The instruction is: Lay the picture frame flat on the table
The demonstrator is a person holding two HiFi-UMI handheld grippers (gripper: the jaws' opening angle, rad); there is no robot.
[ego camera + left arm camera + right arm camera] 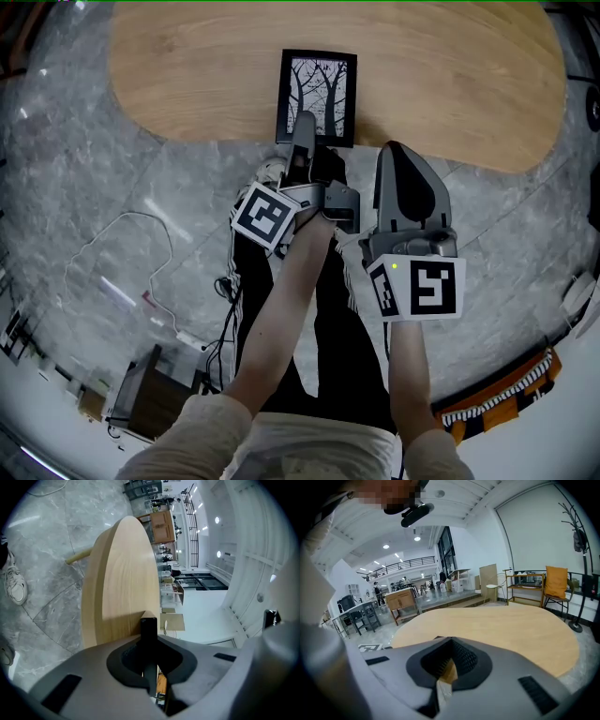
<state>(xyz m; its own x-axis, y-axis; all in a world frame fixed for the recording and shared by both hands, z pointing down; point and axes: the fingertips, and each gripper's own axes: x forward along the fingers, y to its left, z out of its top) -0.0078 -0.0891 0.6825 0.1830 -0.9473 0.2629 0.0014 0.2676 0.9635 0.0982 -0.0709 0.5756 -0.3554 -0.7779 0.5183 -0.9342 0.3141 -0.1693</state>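
Clamping picture frame (319, 84) by its near edge w/ left gripper (304, 127), jaws shut on it; lies face-up at near edge of table (187, 75), approx parallel to the top, contact unclear. Right gripper (394, 148) closed, empty, hovering just right of frame. Best bet: ease down level till whole back rests, then release slowly, no dragging toward near edge.
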